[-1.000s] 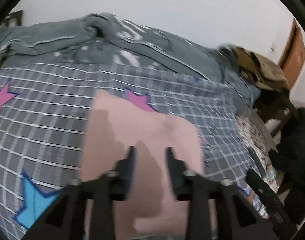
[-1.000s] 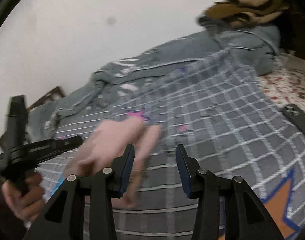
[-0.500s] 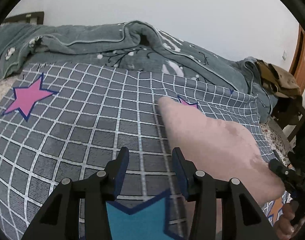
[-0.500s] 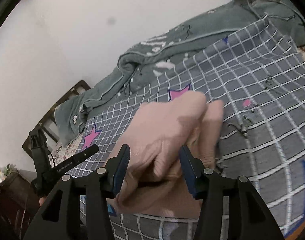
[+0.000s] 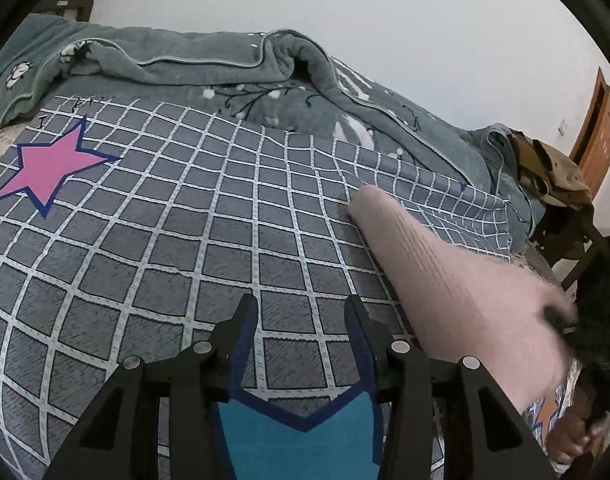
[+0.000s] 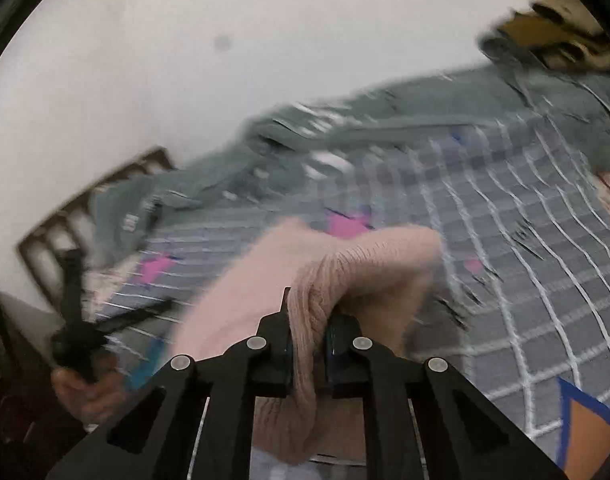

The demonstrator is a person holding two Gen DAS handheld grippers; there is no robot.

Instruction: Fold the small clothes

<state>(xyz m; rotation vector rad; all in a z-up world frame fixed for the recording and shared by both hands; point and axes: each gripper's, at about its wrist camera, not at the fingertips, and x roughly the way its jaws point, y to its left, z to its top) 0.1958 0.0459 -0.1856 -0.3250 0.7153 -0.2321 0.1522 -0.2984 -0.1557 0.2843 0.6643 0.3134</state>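
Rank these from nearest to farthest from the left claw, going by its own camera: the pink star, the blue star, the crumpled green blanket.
1. Blue star: directly under the left claw.
2. Pink star: far left on the checked cover.
3. Green blanket: bunched along the wall, at the back.

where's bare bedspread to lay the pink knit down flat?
Bare checked bedspread runs from the open left gripper up to the rumpled grey quilt, between the pink star and the pink knit. The knit, clamped in the right gripper, fills the right side. The far right corner is crowded with a brown clothes pile.
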